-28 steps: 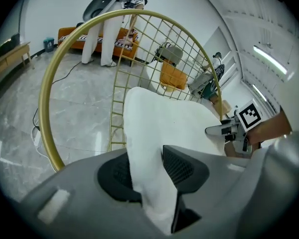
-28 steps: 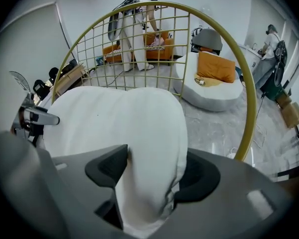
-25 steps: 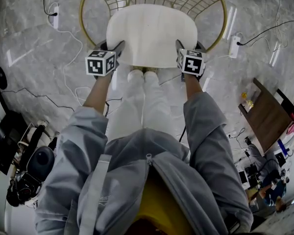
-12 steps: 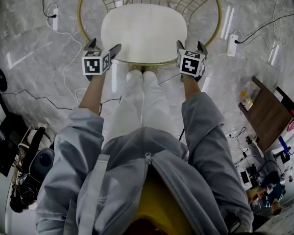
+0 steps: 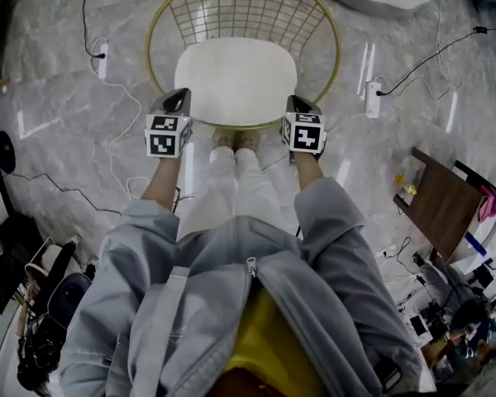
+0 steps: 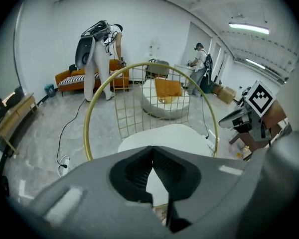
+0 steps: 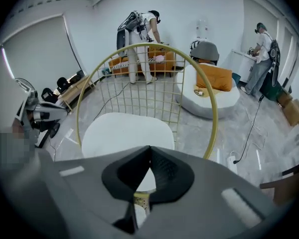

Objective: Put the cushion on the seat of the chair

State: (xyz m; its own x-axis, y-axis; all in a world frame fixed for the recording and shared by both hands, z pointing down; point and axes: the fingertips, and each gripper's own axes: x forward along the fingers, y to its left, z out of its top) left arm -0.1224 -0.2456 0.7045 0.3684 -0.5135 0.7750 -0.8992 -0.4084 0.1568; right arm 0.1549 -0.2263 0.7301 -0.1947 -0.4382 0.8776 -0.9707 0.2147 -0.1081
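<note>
The white cushion (image 5: 236,81) lies flat on the seat of the gold wire chair (image 5: 153,52), inside its round frame. My left gripper (image 5: 180,99) hovers at the cushion's front left corner, jaws shut with nothing between them. At the front right corner my right gripper (image 5: 296,106) is likewise shut and empty. Neither touches the cushion. The left gripper view looks down past the shut left gripper (image 6: 152,149) onto the cushion (image 6: 174,133) and the chair's hoop (image 6: 95,101). Beyond the right gripper (image 7: 150,148) in its own view lie the cushion (image 7: 122,129) and the chair's hoop (image 7: 210,91).
Power strips (image 5: 372,87) and cables (image 5: 116,98) lie on the marble floor beside the chair. A wooden side table (image 5: 446,205) stands at the right, and gear (image 5: 41,288) is piled at the lower left. Two people (image 6: 97,59), an orange sofa (image 6: 74,78) and a round white bed (image 7: 209,96) are behind.
Both grippers held the cushion's front corners, then opened and let it go on the seat. They have since shut and pulled up and back from it.
</note>
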